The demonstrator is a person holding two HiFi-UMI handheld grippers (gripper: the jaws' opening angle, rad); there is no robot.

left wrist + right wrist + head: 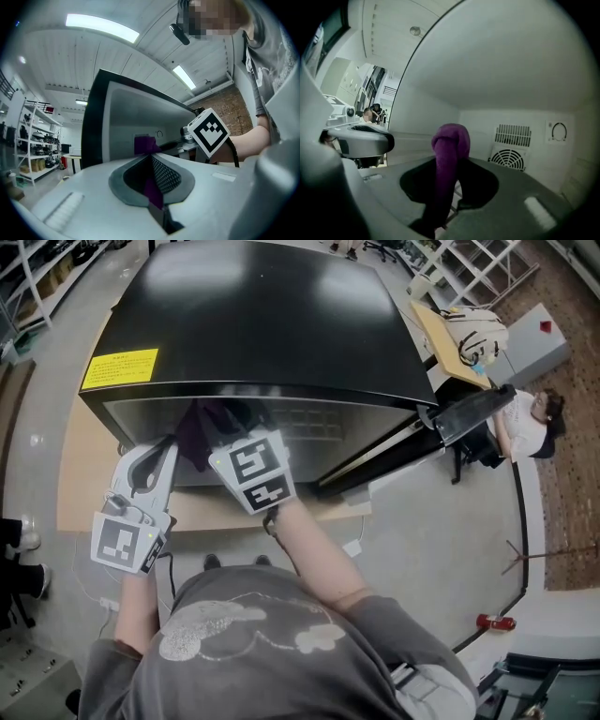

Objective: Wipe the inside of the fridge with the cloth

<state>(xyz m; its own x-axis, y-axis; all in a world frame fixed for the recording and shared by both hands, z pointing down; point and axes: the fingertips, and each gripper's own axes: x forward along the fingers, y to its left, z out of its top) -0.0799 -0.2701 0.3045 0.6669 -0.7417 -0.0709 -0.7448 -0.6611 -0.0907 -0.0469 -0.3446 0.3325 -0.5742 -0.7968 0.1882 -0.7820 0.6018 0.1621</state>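
Fridge (pixel 253 324), black-topped, fills the upper centre of the head view, its door (pixel 403 448) swung open at right. My right gripper (pixel 234 448) is inside the cavity, clamped on the purple cloth (pixel 451 140) in front of the rear vent (pixel 510 158). My left gripper (pixel 169 448), at the opening's left, pinches the same cloth.
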